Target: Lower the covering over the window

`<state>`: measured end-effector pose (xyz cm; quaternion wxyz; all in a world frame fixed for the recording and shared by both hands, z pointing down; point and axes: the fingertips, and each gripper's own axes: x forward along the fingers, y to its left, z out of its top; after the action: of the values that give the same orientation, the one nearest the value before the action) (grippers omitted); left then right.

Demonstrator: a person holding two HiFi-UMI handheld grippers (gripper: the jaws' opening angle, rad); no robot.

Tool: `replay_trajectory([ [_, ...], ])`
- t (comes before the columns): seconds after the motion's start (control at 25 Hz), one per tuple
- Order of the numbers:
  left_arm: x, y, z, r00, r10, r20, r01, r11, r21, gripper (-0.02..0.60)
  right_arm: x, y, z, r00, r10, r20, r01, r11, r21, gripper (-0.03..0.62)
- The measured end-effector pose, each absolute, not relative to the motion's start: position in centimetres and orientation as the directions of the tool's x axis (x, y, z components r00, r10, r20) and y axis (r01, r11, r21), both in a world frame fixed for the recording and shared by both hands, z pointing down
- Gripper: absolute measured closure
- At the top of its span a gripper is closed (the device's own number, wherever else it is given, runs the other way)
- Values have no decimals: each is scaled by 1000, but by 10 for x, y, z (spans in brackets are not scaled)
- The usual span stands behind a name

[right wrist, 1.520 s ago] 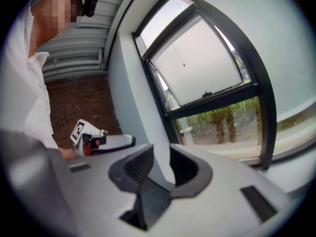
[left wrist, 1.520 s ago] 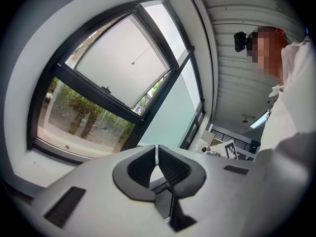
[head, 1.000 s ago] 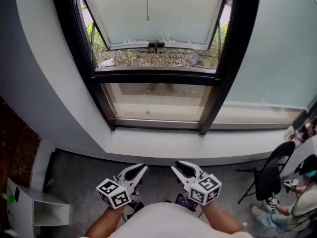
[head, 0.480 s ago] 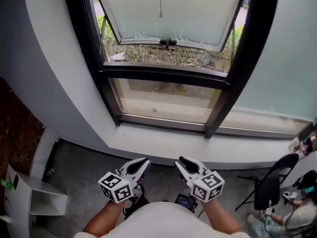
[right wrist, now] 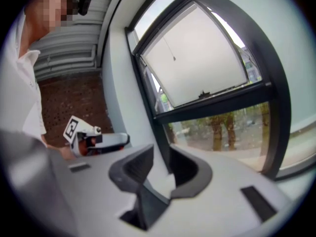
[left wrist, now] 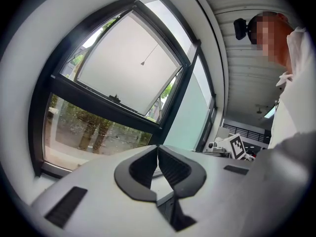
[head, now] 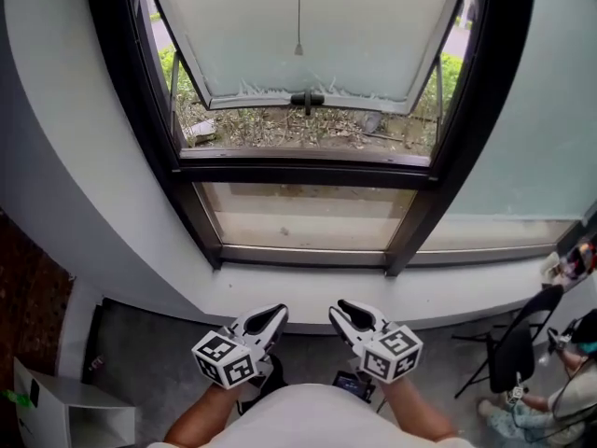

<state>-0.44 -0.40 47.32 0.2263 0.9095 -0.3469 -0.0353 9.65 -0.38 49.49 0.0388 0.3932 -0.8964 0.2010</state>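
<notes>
Window (head: 304,172) with a black frame fills the upper part of the head view; its upper section (head: 308,26) is pale and tilted outward at the bottom, with grass and bare ground showing below and beside it; a thin pull cord (head: 298,12) hangs down the middle of that pale section and ends in a small weight just above the dark handle (head: 307,98) on its lower edge; whether the pale surface is a blind or frosted glass cannot be told; the lower pane is clear, above a white sill (head: 308,295); the left gripper (head: 275,314) is held low, near the person's body, its jaws pressed together with nothing between them; the right gripper (head: 343,308) sits just beside it, its jaws standing apart around an empty gap; both point toward the window and are well apart from the cord; a black chair (head: 522,329) and a seated person (head: 571,392) show at the lower right, a white shelf (head: 65,411) at the lower left.
</notes>
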Motion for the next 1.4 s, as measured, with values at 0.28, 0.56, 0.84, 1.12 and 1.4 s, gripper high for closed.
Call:
replay_trajectory([
  [0.28,-46,-67,464,798,-595,99,-575,-700,424,563,60,-65,486,-630,-744,224,-768,551,-327,499],
  [0.56,-72,-109,460,831,-547,96,-535,-741,406,563,38,-105,481,-574,-788,223,-810,505,-298,499],
  [0.84,-64,-134,457,843,-531,84,-516,-755,405,563,35,-128,476,-572,-787,230,-814,512,-273,499],
  [1.12,-48,-153,450,828,-555,76,-536,-746,397,563,50,-150,465,-588,-775,232,-807,542,-234,499],
  [1.4,-39,-172,440,819,-570,64,-552,-751,361,563,54,-168,458,-609,-760,227,-793,571,-214,499],
])
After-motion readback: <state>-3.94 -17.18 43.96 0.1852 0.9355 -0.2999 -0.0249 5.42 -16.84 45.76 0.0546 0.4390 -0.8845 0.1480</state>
